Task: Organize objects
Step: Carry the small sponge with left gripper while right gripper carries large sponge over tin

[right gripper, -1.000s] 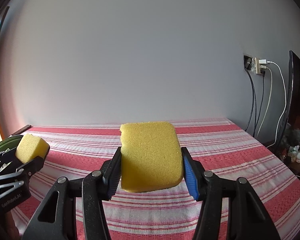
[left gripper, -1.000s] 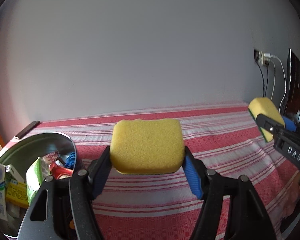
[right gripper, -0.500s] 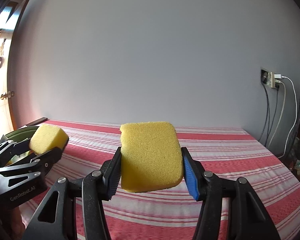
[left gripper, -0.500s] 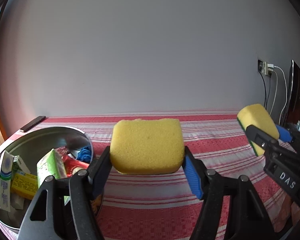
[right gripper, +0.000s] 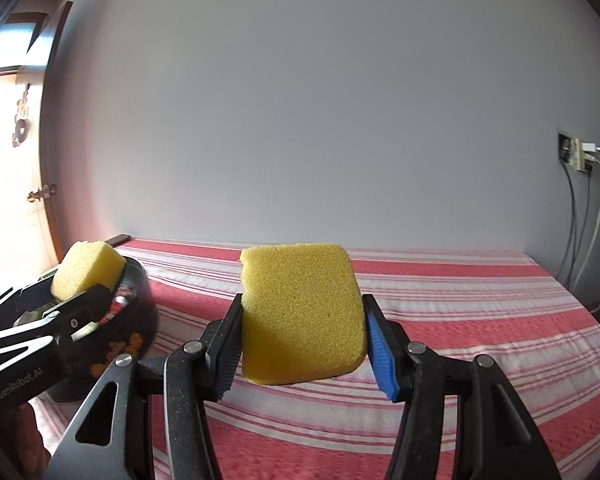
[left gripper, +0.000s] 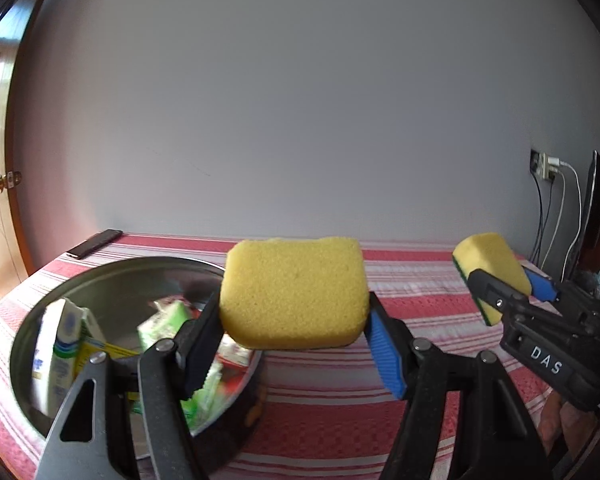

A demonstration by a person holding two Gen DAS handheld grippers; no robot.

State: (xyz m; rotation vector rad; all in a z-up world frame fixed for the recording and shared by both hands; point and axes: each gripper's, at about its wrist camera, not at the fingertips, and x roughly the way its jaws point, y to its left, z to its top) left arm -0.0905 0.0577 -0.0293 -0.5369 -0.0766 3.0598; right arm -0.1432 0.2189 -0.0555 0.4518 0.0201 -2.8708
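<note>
Yellow foam, coarse-pored with rounded corners: that is the sponge (left gripper: pixel 294 292) my left tool (left gripper: pixel 292 338) clamps by its two short sides, held above the striped red cloth (left gripper: pixel 420 312). My right tool (right gripper: pixel 302 340) grips a second sponge (right gripper: pixel 302 312) the same way; seen from the left, that one shows a green backing. A metal pan (left gripper: pixel 112 280) full of cartons (left gripper: pixel 66 354) sits at the cloth's left end, its rim directly beneath my left tool's near finger. A phone (left gripper: pixel 94 243) lies at the far left corner. To the right the cloth lies bare up to the wall cables (right gripper: pixel 588 216).
</note>
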